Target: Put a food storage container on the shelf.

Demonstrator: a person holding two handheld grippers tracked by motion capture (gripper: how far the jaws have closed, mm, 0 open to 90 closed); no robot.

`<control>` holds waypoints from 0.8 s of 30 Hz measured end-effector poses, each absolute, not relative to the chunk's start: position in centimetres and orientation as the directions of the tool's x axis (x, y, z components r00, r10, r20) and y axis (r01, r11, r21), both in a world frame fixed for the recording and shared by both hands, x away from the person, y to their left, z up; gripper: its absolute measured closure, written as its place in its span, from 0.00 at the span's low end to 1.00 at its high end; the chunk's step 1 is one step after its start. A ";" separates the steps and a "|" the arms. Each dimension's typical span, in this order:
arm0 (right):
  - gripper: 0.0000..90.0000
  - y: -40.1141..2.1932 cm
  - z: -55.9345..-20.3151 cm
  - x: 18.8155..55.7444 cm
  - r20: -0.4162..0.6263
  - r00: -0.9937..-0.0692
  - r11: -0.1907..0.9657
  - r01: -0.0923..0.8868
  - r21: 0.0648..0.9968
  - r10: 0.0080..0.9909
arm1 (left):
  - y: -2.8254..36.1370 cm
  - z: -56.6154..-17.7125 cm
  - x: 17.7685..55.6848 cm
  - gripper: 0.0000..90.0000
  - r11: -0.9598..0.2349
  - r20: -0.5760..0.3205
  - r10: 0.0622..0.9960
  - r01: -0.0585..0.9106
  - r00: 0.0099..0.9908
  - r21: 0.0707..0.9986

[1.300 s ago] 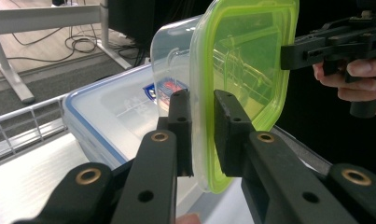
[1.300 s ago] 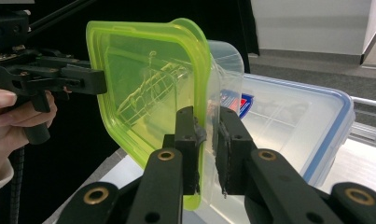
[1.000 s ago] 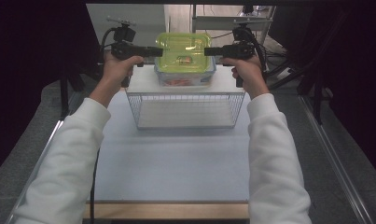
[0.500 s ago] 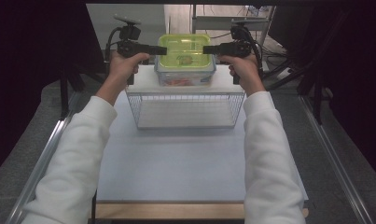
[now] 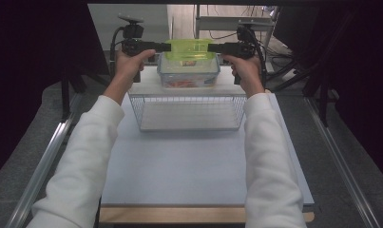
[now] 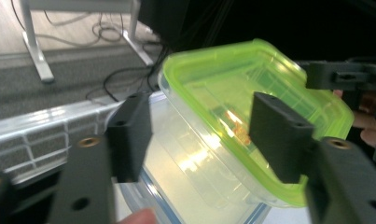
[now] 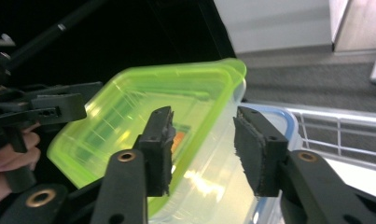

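Far edge of the worktop (image 5: 198, 171), seen from above. A clear container (image 5: 189, 76) with something orange-red inside stands just behind a wire basket (image 5: 189, 111). Its green lid (image 5: 188, 48) sits tilted on top, the far edge raised, not pressed flat.

The left hand-held gripper (image 5: 166, 46) reaches the lid's left end, the right hand-held gripper (image 5: 212, 47) its right end; both point level toward each other.

Left gripper view: the jaws have just been opening and stand apart, with the lid (image 6: 251, 116) and the container's rim between them; the pads do not press on it.

Right gripper view: the jaws have likewise just been opening, with the edge of the lid (image 7: 157, 107) and the container's wall (image 7: 209, 172) in the gap, and clear space at the pads.
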State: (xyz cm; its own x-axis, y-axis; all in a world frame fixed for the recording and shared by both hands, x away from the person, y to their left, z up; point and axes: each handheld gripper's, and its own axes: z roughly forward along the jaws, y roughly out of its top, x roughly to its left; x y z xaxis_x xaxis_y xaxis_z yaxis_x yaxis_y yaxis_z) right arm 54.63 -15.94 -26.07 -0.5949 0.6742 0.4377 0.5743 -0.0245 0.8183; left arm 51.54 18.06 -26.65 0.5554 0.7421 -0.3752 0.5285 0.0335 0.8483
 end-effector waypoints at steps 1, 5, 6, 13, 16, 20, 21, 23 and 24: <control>0.58 -16.1 -25.9 54.4 0.432 -0.596 -0.035 0.560 0.827 0.677 | 18.2 -26.5 51.3 0.35 0.029 -0.365 0.744 0.518 0.560 0.855; 0.52 -16.5 -25.4 53.9 0.415 -0.590 -0.041 0.543 0.839 0.692 | 18.4 -26.2 50.7 0.32 0.001 -0.329 0.751 0.498 0.573 0.867; 0.52 -17.0 -25.2 53.5 0.408 -0.595 -0.053 0.522 0.851 0.693 | 18.5 -26.2 50.2 0.31 0.005 -0.322 0.756 0.487 0.570 0.874; 0.50 -17.7 -25.4 51.6 0.390 -0.606 -0.038 0.509 0.860 0.693 | 19.3 -26.9 48.8 0.29 0.023 -0.342 0.745 0.491 0.572 0.871; 0.49 -18.0 -25.7 50.7 0.382 -0.621 -0.032 0.498 0.866 0.684 | 19.7 -27.0 48.1 0.28 0.013 -0.337 0.740 0.488 0.582 0.872; 0.45 -18.4 -26.2 50.0 0.379 -0.634 -0.024 0.493 0.869 0.674 | 20.2 -27.5 47.0 0.26 0.027 -0.347 0.730 0.482 0.589 0.876; 0.45 -18.6 -26.3 49.8 0.375 -0.640 -0.020 0.490 0.872 0.670 | 20.2 -27.5 47.0 0.26 0.027 -0.347 0.730 0.482 0.589 0.876; 0.44 -18.8 -26.8 49.4 0.377 -0.651 -0.025 0.483 0.875 0.659 | 20.3 -28.2 46.0 0.25 0.018 -0.338 0.718 0.470 0.609 0.882; 0.44 -19.0 -27.0 49.1 0.382 -0.655 -0.029 0.482 0.876 0.652 | 20.3 -28.4 45.7 0.25 0.009 -0.332 0.716 0.466 0.615 0.885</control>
